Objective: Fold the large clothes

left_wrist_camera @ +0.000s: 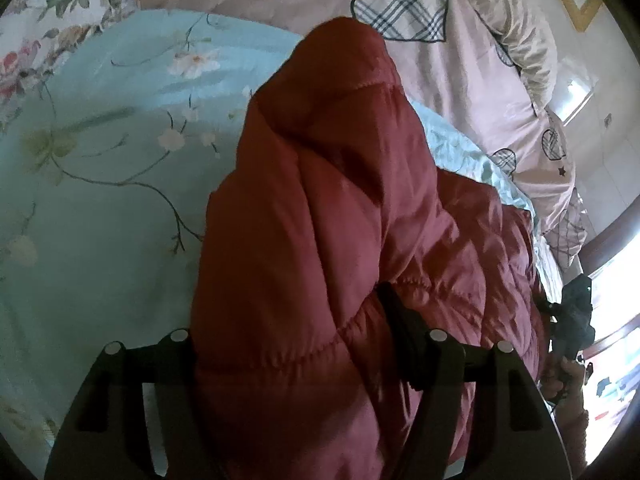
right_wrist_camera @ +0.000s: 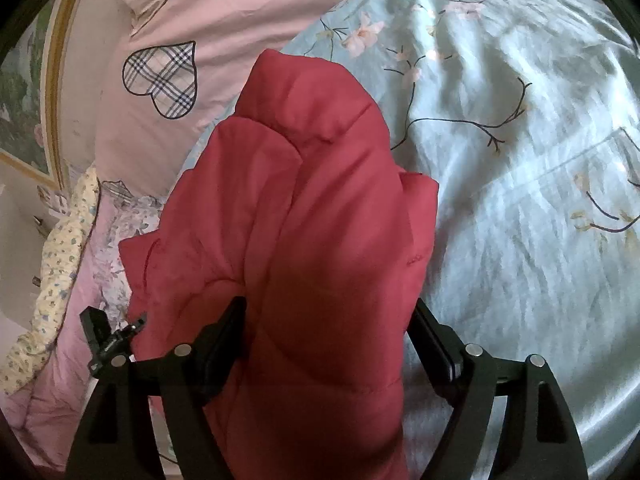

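A puffy red quilted jacket (left_wrist_camera: pixel 328 200) lies bunched on the pale blue flowered bedsheet (left_wrist_camera: pixel 100 160). In the left wrist view my left gripper (left_wrist_camera: pixel 288 312) straddles a thick fold of it. Its jaws stand wide; the right finger (left_wrist_camera: pixel 396 320) shows against the fabric and the left one is hidden under it. In the right wrist view my right gripper (right_wrist_camera: pixel 328 306) stands open around another fold of the jacket (right_wrist_camera: pixel 312 160). There the left finger (right_wrist_camera: pixel 228 332) touches the cloth and the right finger (right_wrist_camera: pixel 432 340) sits just off its edge.
A pink quilt with plaid hearts (right_wrist_camera: pixel 240 20) is heaped along the head of the bed, with a yellow flowered cloth (right_wrist_camera: pixel 60 260) beside it. A framed picture (right_wrist_camera: pixel 24 92) hangs on the wall. A hand (left_wrist_camera: pixel 568 376) holds the other gripper (left_wrist_camera: pixel 576 312) at the right.
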Available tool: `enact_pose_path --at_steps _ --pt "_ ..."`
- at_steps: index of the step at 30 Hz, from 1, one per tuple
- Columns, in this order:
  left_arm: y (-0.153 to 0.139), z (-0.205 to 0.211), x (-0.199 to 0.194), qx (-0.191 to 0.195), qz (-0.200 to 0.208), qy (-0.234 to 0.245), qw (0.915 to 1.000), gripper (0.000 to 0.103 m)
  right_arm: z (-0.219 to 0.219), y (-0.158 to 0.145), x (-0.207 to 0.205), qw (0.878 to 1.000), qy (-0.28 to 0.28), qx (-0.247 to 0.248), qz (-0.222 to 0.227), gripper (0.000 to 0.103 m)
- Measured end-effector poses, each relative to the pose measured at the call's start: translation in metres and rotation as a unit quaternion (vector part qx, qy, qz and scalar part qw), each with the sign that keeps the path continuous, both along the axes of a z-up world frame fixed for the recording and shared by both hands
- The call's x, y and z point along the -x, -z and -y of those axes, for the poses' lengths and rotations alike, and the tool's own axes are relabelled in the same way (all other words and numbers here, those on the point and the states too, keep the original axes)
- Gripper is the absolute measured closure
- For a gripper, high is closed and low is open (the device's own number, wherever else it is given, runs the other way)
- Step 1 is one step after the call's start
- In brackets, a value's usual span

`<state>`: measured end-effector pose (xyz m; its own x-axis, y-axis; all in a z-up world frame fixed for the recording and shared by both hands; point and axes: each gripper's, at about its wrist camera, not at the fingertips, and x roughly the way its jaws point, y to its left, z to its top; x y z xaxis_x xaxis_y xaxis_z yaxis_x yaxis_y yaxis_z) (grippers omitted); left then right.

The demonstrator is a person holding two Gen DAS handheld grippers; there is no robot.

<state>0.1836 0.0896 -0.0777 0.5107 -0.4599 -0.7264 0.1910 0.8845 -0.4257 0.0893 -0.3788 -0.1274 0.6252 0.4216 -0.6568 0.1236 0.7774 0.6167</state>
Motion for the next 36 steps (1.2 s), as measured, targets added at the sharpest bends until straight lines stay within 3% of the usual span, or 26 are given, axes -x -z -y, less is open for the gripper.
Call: enact_pose_path --at_steps 8,11,14,19,24,36 --pt "-0.011 -0.005 0.001 -0.031 0.024 -0.012 0.9992 0.025 0.0 -0.012 0.001 0.999 0.007 0.033 -0.003 0.014" --pt "-0.019 -0.014 0.002 -0.049 0.039 -0.037 0.9974 0.022 0.001 -0.016 0.002 0.999 0.009 0.041 -0.001 0.014" --pt "-0.021 -0.02 0.0 -0.033 0.034 -0.034 0.9983 0.022 0.002 -0.019 0.003 0.999 0.011 0.052 0.002 0.014" --pt "-0.023 -0.016 -0.001 -0.044 0.037 -0.028 0.9979 0.022 0.001 -0.024 0.002 0.997 0.022 0.074 0.009 0.014" --pt "-0.033 -0.009 -0.003 -0.027 0.047 -0.025 0.9982 0.022 -0.003 -0.04 0.0 0.991 0.041 0.127 0.023 0.013" --pt "-0.053 0.016 -0.045 -0.038 0.057 -0.017 0.9975 0.022 -0.008 -0.069 -0.057 0.984 0.03 0.171 0.042 0.013"
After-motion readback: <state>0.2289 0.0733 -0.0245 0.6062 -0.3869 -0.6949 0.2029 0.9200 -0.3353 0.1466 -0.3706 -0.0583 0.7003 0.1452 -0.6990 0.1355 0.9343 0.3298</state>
